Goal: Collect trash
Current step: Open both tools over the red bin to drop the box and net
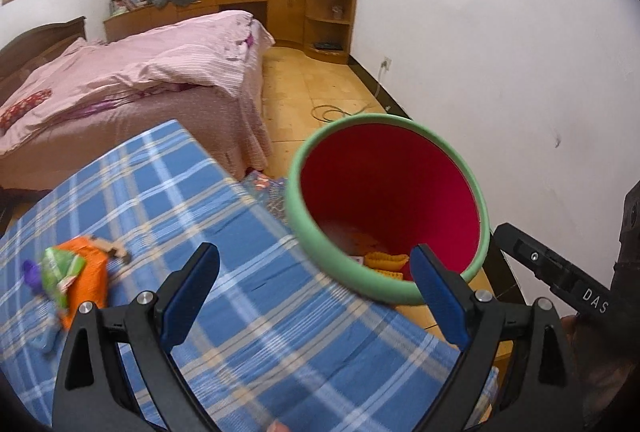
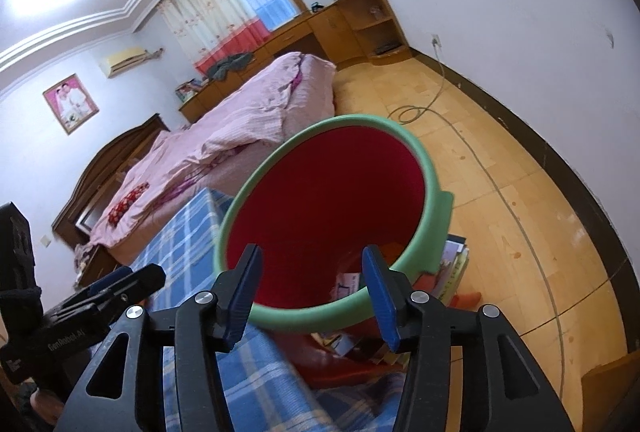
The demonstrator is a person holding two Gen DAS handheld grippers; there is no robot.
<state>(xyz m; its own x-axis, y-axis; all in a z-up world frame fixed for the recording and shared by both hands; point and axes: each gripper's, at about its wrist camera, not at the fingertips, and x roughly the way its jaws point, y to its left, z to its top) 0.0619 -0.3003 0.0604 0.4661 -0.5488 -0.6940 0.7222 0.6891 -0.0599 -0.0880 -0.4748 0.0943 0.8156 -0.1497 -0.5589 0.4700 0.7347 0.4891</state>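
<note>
Left gripper (image 1: 316, 292): jaws standing wide apart, nothing between the blue pads (image 1: 188, 296). It is hovering over the blue plaid cloth (image 1: 256, 312) covering the table. Right gripper (image 2: 316, 296): jaws also standing open, somewhat narrower, holding nothing, and pointing straight into the mouth of the bin.

The trash bin (image 1: 384, 296), green rim with a red inside, is sitting just ahead and to the right of the left gripper, beyond the table edge; in the right wrist view its rim (image 2: 320, 312) is lying directly in front of the fingertips. Some items are already lying at its bottom: yellow pieces (image 1: 386, 264) and a paper scrap, details unclear.

Remaining trash is lying to the left of the left gripper on the cloth: an orange packet (image 1: 90, 276) with a green wrapper (image 1: 62, 272) on top of it and a purple bit (image 1: 30, 270) touching its far side. That part of the view is blurring, so edges are uncertain.

Handling judgement: the wrappers are looking like thin film, light, soft and crinkly, likely slippery between flat pads. The orange packet is appearing boxier and stiffer; a pinch across its narrow sides should be holding best. The green wrapper would want a pinch on a raised fold, as it may be sliding off the packet.

Beyond the bin: wooden floor (image 2: 500, 192), pink bed (image 1: 132, 72).
</note>
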